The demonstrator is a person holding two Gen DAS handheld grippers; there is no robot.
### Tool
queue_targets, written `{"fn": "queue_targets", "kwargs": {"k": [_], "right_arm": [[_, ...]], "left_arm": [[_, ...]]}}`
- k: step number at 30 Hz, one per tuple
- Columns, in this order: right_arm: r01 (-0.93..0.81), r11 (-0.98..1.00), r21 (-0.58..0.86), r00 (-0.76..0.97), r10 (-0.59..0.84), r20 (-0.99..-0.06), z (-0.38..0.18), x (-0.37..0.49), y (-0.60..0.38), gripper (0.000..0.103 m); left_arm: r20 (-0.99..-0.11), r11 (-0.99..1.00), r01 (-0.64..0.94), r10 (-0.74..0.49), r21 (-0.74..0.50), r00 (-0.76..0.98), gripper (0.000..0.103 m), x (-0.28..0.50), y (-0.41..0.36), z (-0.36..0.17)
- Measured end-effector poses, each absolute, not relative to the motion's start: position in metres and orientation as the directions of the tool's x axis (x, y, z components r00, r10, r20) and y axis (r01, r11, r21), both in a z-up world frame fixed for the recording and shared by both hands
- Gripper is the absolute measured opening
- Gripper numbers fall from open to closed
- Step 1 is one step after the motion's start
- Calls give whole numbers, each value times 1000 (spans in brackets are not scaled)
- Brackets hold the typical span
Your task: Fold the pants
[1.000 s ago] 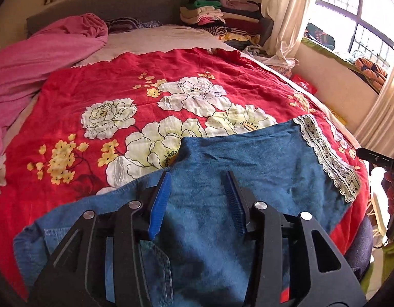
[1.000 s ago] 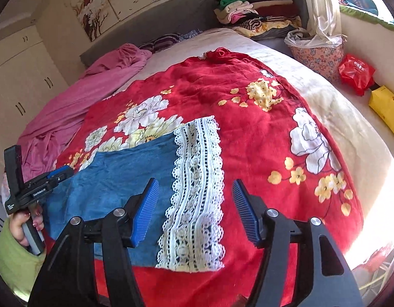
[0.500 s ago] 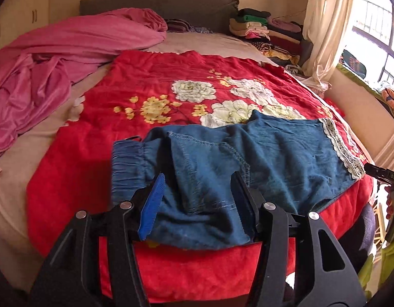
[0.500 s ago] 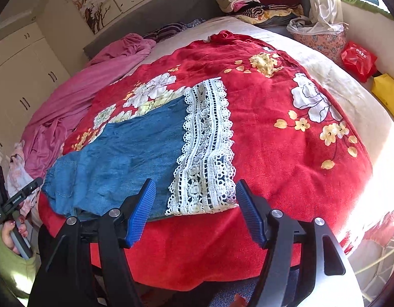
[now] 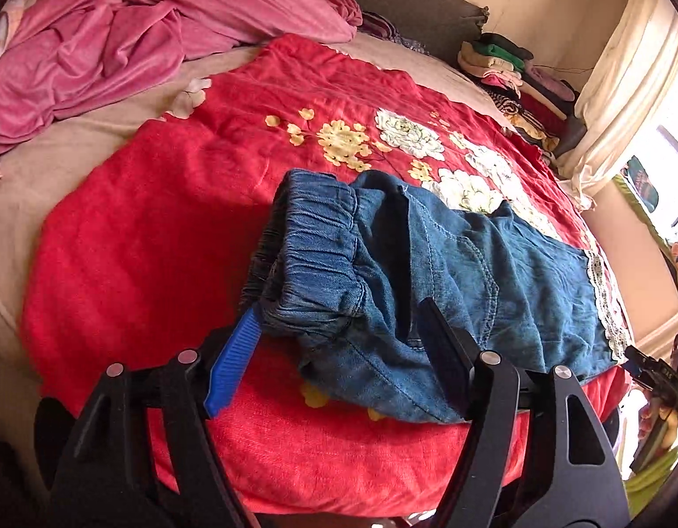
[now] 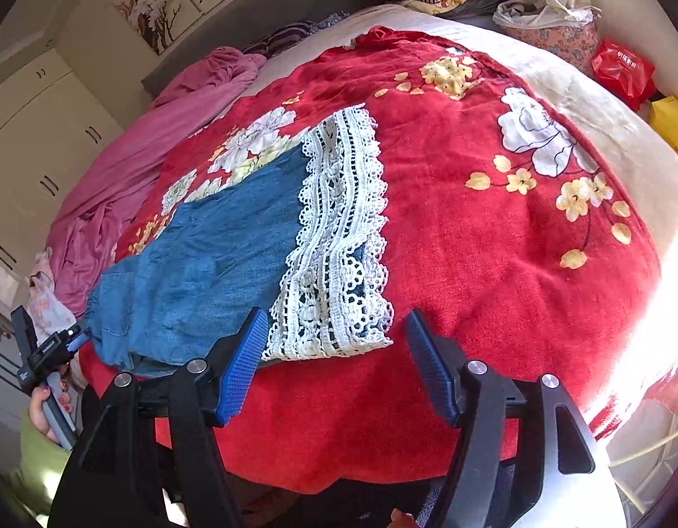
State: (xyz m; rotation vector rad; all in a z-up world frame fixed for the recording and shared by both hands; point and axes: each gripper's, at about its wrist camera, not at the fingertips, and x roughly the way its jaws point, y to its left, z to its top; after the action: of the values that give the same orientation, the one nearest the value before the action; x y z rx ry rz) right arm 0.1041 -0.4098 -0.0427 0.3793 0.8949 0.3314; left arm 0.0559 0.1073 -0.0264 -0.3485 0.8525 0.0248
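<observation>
I see the pants (image 5: 449,273) lying across the near edge of the red flowered blanket (image 5: 163,229) on the bed (image 6: 572,88), blue denim with a gathered elastic waistband (image 5: 315,259) at one end and a white lace hem (image 6: 334,246) at the other. My left tool (image 5: 343,347) sits at the waistband end with its jaws spread wide; the bunched waistband and the fabric below it lie between the two fingers, and the blue pad (image 5: 233,361) of the left-hand finger touches the bottom corner of the waistband, but nothing is clamped. The waistband looks a little lifted and rumpled there (the denim behind it lies flatter).

My right tool (image 6: 334,352) is at the lace end, also released, jaws well apart. The lower corner of the lace lies just ahead of the gap between its fingers, and the left-hand pad sits right at the lace's near edge; I cannot tell if it touches. From the right wrist view I also see the left tool far off at the waist end, held in a hand (image 6: 46,409) with painted nails.

Around the bed: a crumpled pink sheet (image 5: 132,39) on the far left side, a pile of folded clothes (image 5: 510,70) by the headboard, curtains (image 5: 620,88) at the window, and a red bag (image 6: 623,68) beside the bed.
</observation>
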Motion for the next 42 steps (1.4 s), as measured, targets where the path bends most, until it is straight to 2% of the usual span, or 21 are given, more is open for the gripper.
{"fn": "queue_targets", "kwargs": {"k": [1,2,3,4,5,9,12,17,18,20,23,29,33,35,42], "right_arm": [[-111,877,468,576,440,-689,-46,106,-410,57],[-111,878,465,570,440,-694,-48,108,-408,51],[-117,887,447,575,427,-698,-48,108,-405,48],[-125,889,440,582,425,-693,-46,108,-404,33],[-134,882,452,583,439,-684,-45,107,-405,26],[-146,900,411,614,409,-675,-34,97,-407,16],[-127,922,367,607,365,-706,-38,97,-406,16],[-100,941,322,589,317,-743,-50,99,-403,25],[-97,945,312,591,307,-746,-48,98,-403,30],[-87,952,294,599,286,-748,-44,94,-404,50],[-91,955,281,619,276,-735,-36,85,-405,59],[-91,976,200,667,209,-715,-16,69,-400,61],[-116,980,160,708,195,-678,4,61,-388,62],[-135,981,138,725,193,-661,13,56,-381,68],[-194,976,102,764,216,-609,39,45,-356,77]], "left_arm": [[-741,939,-155,-132,-306,659,64,58,106,-29],[-740,933,-158,-145,-323,656,53,60,106,-32],[-746,930,-165,-149,-330,649,32,63,107,-34],[-749,927,-170,-152,-334,645,32,64,107,-35],[-753,929,-175,-144,-327,642,31,63,108,-34],[-731,961,-163,-54,-222,680,31,49,113,-16],[-746,971,-162,-25,-177,665,32,51,115,-20],[-781,980,-152,-4,-127,624,38,56,106,-43],[-781,980,-154,-4,-129,625,39,55,107,-44],[-776,979,-162,8,-122,631,46,51,110,-39],[-762,977,-169,9,-132,648,52,43,117,-26],[-718,983,-163,52,-86,694,57,26,115,11],[-701,987,-137,40,-83,712,63,24,105,26],[-693,990,-118,33,-75,720,63,24,96,31],[-682,997,-30,-30,-76,731,66,33,62,42]]}}
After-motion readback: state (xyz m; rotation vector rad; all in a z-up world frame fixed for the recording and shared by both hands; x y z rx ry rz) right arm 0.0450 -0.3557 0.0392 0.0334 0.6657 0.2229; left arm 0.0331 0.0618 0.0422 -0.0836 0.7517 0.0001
